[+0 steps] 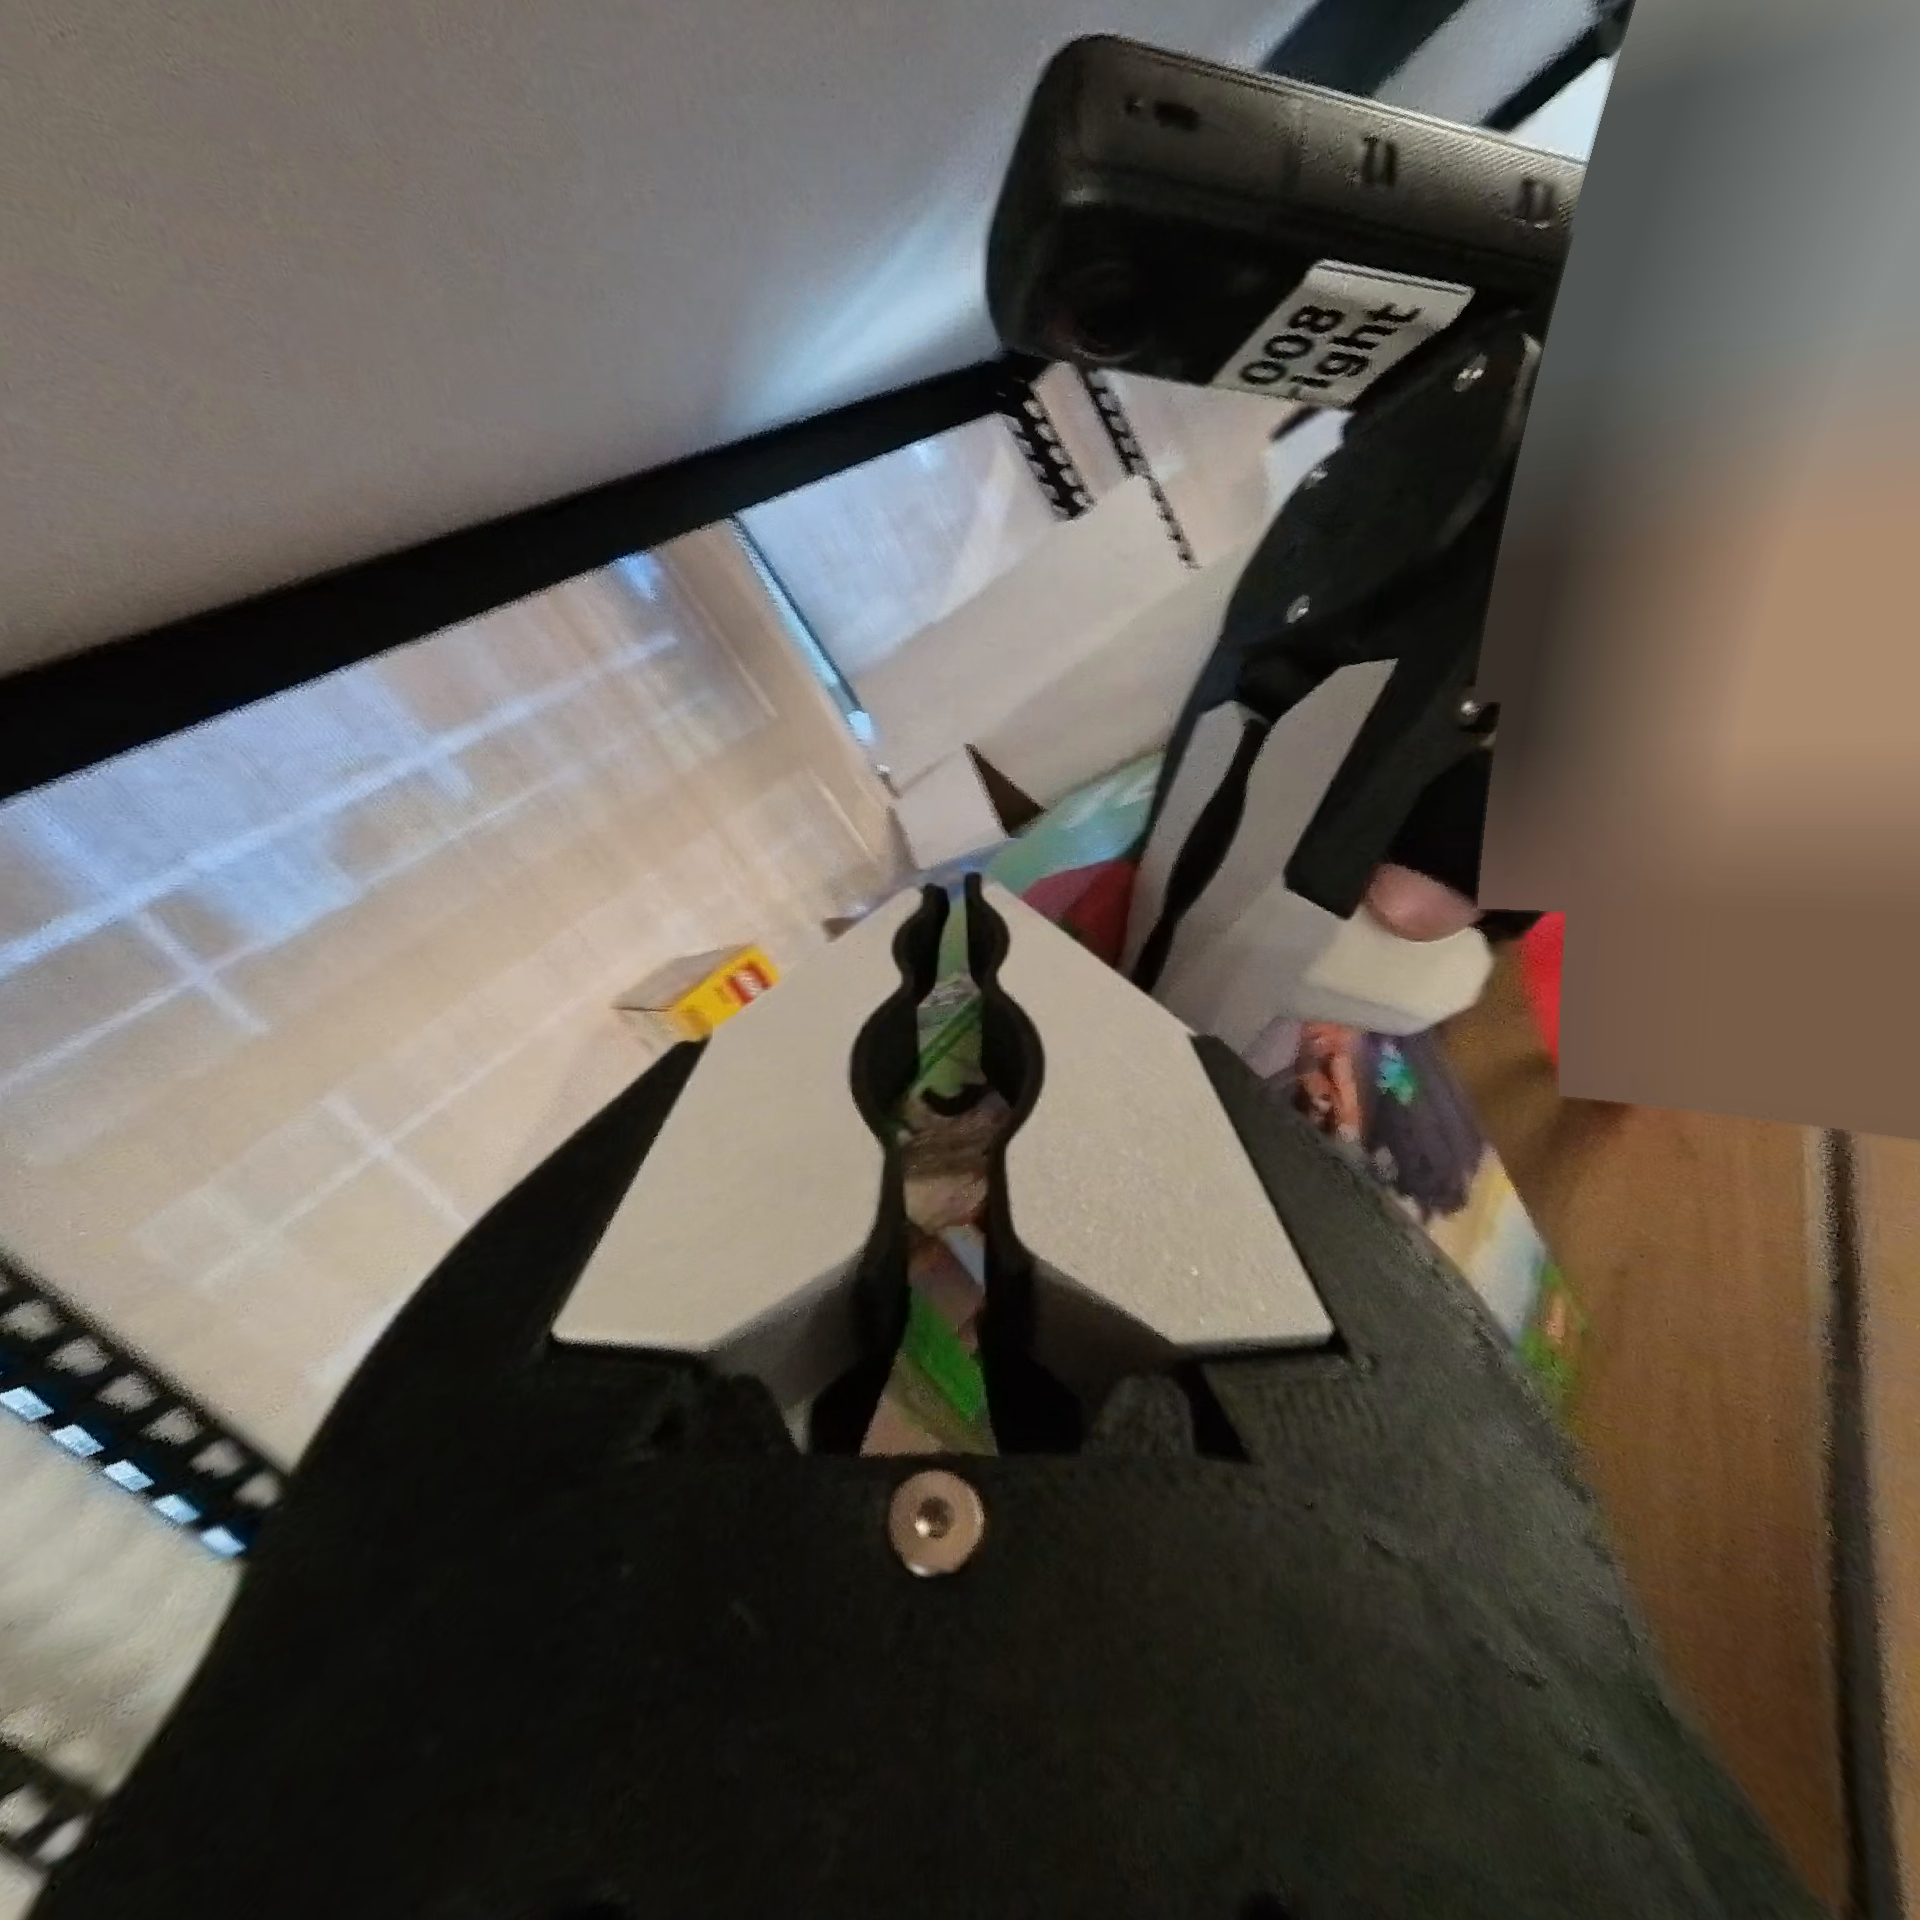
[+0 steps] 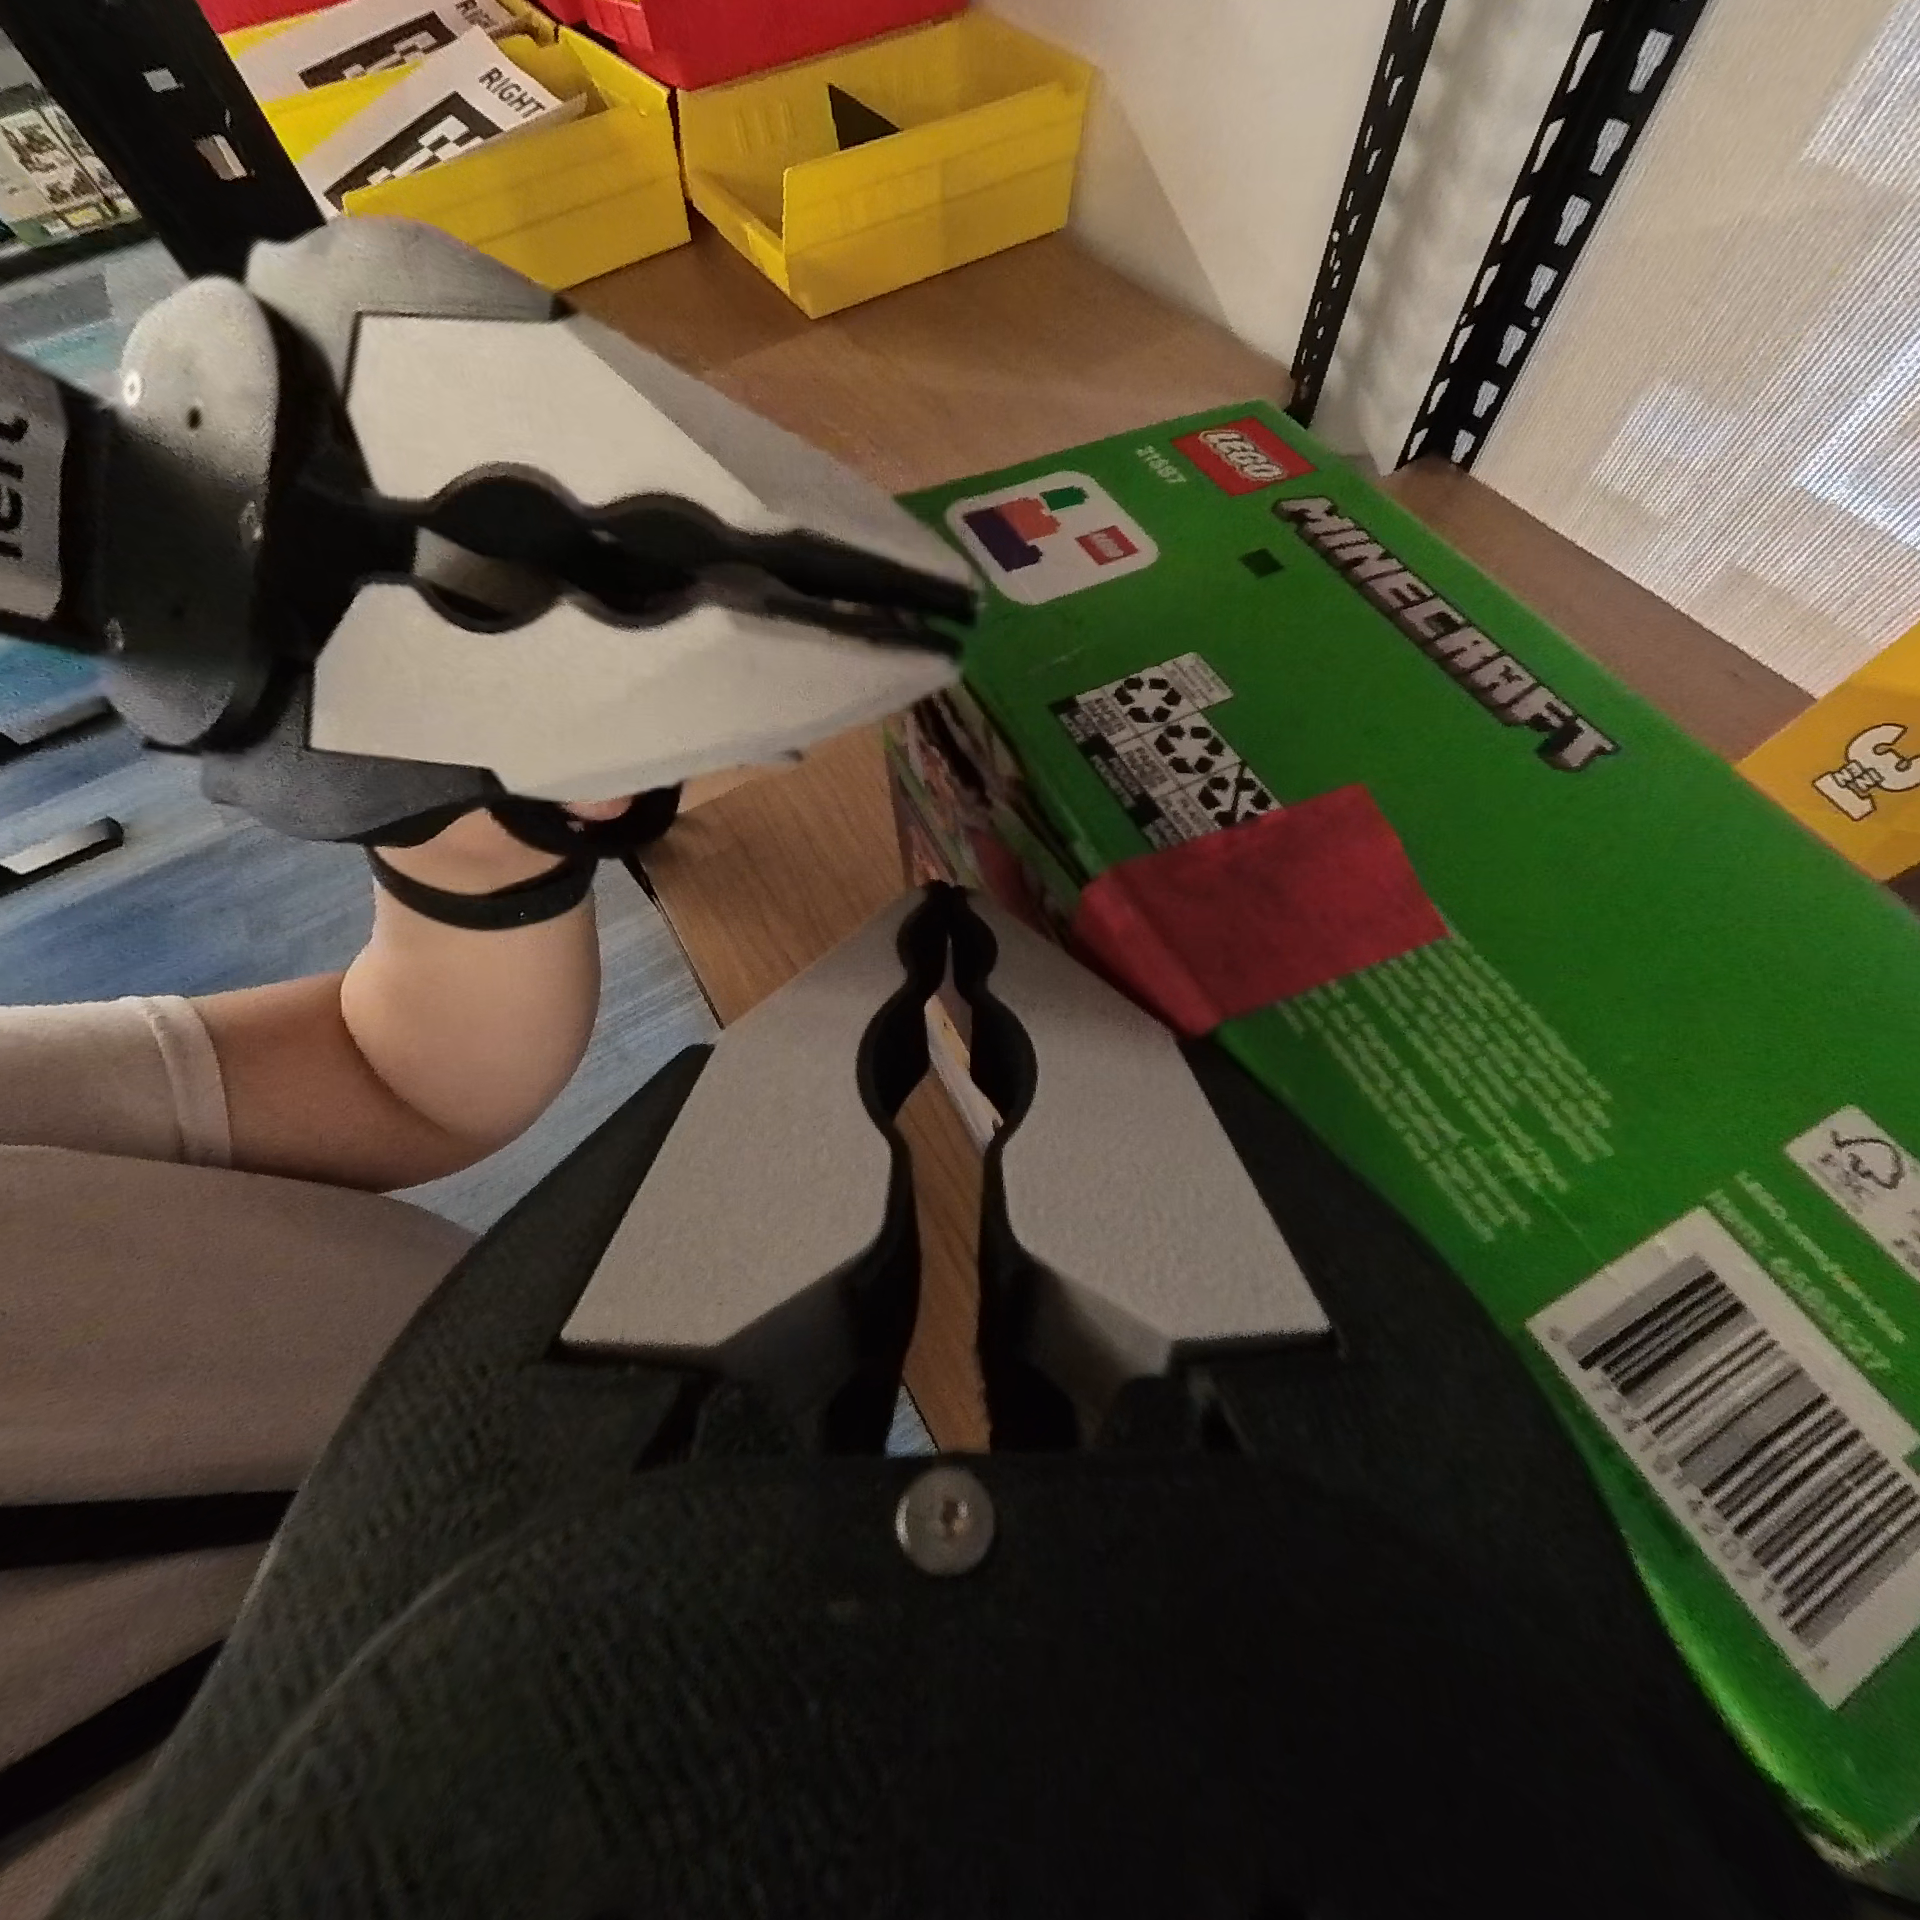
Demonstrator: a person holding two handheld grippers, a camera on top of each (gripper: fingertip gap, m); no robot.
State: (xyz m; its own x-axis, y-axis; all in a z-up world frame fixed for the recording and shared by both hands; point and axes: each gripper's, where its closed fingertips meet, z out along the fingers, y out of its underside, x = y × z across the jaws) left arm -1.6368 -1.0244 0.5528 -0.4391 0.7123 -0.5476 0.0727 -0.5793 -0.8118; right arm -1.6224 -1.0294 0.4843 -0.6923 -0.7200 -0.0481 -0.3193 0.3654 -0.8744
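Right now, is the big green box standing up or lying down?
Lying down. The green box rests flat on the wooden shelf, its broad printed side facing up.

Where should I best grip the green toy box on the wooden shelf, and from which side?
Probably across its narrow thickness, coming from above. The green toy box stands on a long edge on the wooden shelf, with its narrow side and the red tape facing up. The wide picture faces look too broad for the jaws, so put one finger down each face.

Likely a storeroom: slotted metal racking (image 2: pixel 1351 208), yellow bins (image 2: pixel 883 177).
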